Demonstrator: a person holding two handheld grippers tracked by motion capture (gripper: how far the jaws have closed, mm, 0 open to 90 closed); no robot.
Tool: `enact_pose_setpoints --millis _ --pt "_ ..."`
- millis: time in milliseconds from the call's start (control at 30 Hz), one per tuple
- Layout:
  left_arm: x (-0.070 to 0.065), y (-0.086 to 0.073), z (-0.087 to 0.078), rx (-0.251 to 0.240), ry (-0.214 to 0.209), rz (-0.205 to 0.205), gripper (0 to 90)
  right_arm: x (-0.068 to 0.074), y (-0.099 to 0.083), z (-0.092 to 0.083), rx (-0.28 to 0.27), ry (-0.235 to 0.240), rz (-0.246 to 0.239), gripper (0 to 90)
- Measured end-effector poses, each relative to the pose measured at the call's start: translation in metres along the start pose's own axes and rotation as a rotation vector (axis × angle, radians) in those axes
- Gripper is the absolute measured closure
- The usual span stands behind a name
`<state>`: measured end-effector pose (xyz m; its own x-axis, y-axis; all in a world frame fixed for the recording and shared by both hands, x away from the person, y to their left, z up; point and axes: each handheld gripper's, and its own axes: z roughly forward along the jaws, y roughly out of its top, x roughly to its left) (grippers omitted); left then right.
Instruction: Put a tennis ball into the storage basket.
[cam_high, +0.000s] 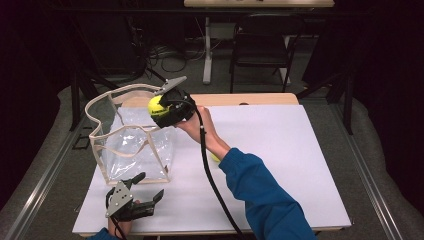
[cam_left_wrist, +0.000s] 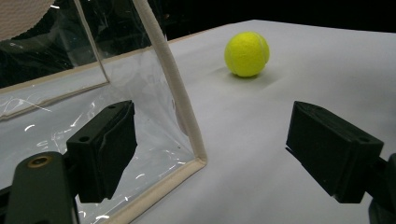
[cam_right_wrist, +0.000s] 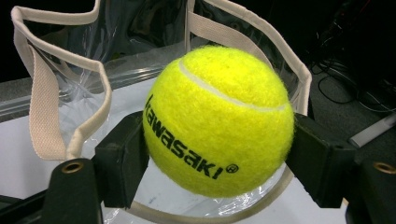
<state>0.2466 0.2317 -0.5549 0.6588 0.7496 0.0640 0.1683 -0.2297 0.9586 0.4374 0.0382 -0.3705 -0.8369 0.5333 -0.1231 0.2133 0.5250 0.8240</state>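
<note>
Held nearest the lens, a fuzzy yellow-green tennis ball (cam_right_wrist: 218, 120) printed "Kawasaki" is clamped between the black jaws of the right gripper (cam_right_wrist: 218, 140), above the open mouth of a clear plastic bag with cream fabric trim (cam_high: 131, 145), at ten o'clock on the white table (cam_high: 280, 150). At seven o'clock the left gripper (cam_high: 148, 186) is rested with jaws spread wide, empty. A second yellow-green ball (cam_left_wrist: 246, 53) is seen at one o'clock of it.

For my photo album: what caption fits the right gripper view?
Right gripper clamps a yellow tennis ball above the clear bag.
</note>
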Motion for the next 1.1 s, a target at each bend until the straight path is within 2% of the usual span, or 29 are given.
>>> enact_pose_setpoints --millis 467,1100 --pt "-0.0001 0.0002 0.0003 0.000 -0.002 0.002 16.0 -0.0004 -0.0009 0.0044 0.041 -0.001 0.012 25.5" --pt "-0.0005 0.0004 -0.0004 -0.004 -0.002 -0.002 16.0 0.0027 0.0002 0.0080 0.087 -0.013 0.000 25.3"
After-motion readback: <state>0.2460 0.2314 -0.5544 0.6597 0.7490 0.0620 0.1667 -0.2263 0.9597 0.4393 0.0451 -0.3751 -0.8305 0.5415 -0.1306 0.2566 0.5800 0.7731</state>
